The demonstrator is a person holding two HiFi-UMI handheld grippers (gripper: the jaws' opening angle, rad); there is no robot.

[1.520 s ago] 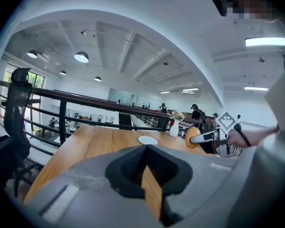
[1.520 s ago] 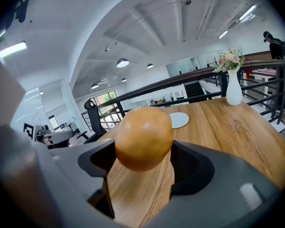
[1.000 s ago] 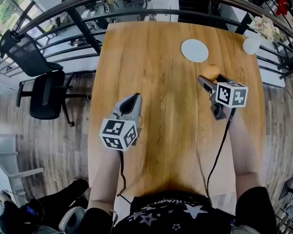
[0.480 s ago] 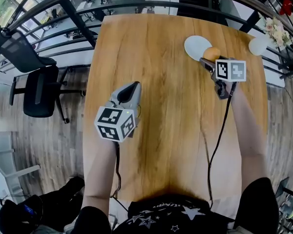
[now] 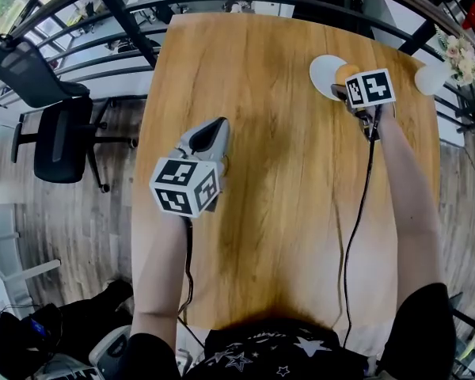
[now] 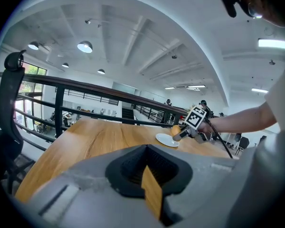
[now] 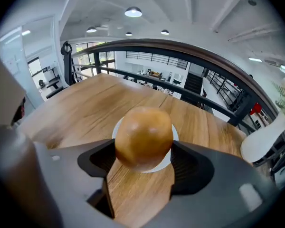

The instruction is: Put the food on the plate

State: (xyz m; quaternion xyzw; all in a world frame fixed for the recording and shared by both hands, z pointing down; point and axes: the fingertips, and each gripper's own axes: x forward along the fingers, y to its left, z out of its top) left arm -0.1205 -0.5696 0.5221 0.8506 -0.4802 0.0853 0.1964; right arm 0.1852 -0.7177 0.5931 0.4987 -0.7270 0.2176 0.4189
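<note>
The carry is judged nearly done: the golden-brown bun [image 7: 143,136] is clamped in the right gripper [image 5: 343,82] just over the white plate [image 5: 321,73], so lowering and release are called for, while the left gripper [image 5: 216,127], jaws together and empty, is held well apart from the plate.

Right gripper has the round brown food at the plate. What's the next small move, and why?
Probably lower the right gripper slightly, then open it. Its jaws clamp the round brown food, the white plate lies right behind it in the right gripper view, and the left gripper view suggests the food hangs just above the plate.
</note>
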